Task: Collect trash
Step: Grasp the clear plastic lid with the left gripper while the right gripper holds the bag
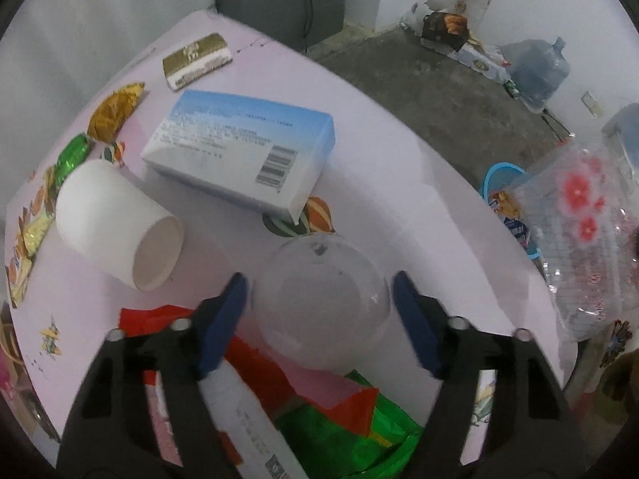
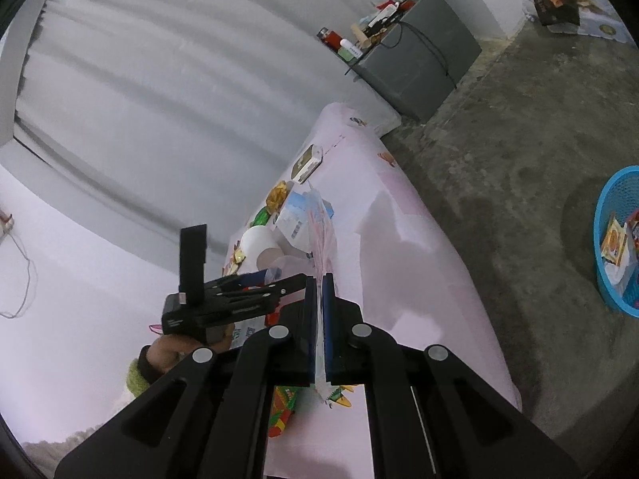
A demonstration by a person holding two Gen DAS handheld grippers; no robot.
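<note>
A table under a pale pink cloth (image 1: 399, 183) is set on a bare concrete floor, with a white curtain behind it. Nearest in the left wrist view, the left gripper (image 1: 319, 311) is pointed steeply down with its blue pads (image 1: 223, 319) standing either side of a clear plastic cup (image 1: 319, 299) lying on the cloth; the jaws are part-way open and no firm squeeze is seen, so the cup is bracketed, not gripped. Risk: a thin, slippery wall may be crushed or squirted out forward if the pads are closed off-centre, and the red and green wrappers (image 1: 339, 419) beneath the fingers could be dragged along. Just beyond to the left, a white paper cup (image 1: 116, 223) lies on its side and could be rolled by a sideways nudge. Further out rests a blue and white box (image 1: 239, 151), then candy wrappers (image 1: 112, 111) and a gold pack (image 1: 195, 60) near the far edge. In the right wrist view, the right gripper (image 2: 318, 311) is angled gently down over the table, jaws clamped on a thin clear plastic bag (image 2: 321, 231) with red print; the sheet is held by a narrow strip only and may slip out if it is swung. The person's hand (image 2: 175, 353) is seen under the other tool. Well apart on the floor, a blue basket (image 2: 615, 247) already holds some trash.
</note>
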